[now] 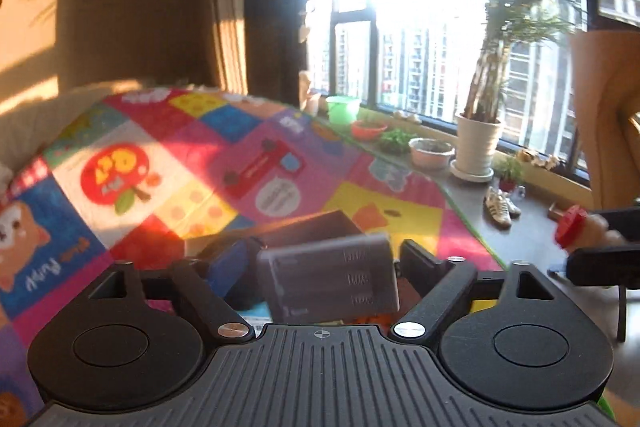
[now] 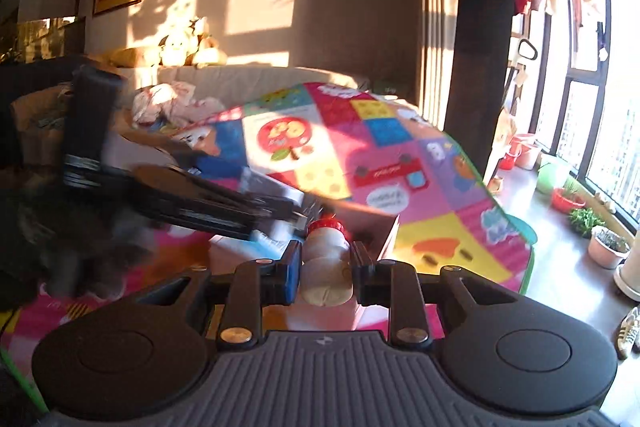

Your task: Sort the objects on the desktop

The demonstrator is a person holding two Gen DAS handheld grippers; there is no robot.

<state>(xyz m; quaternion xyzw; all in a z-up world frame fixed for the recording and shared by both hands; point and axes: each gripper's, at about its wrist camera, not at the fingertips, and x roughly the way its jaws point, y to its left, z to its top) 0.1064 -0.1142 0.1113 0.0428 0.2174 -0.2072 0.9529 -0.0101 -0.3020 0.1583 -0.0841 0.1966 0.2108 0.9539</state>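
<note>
In the left wrist view my left gripper (image 1: 326, 269) has its jaws spread wide, and a grey battery holder (image 1: 330, 277) lies between them; I cannot tell whether the fingers touch it. A dark open box (image 1: 304, 223) sits just beyond it. In the right wrist view my right gripper (image 2: 325, 269) is shut on a small white bottle with a red cap (image 2: 326, 259), held above a cardboard box (image 2: 368, 223). The left gripper (image 2: 180, 199) shows blurred at the left. The right gripper with the red cap (image 1: 570, 227) shows at the right edge of the left wrist view.
A colourful play mat (image 1: 224, 163) covers the floor. Plant pots (image 1: 478, 143) and bowls line the window sill, with shoes (image 1: 498, 209) beside them. A sofa with clothes and plush toys (image 2: 184, 45) stands along the wall.
</note>
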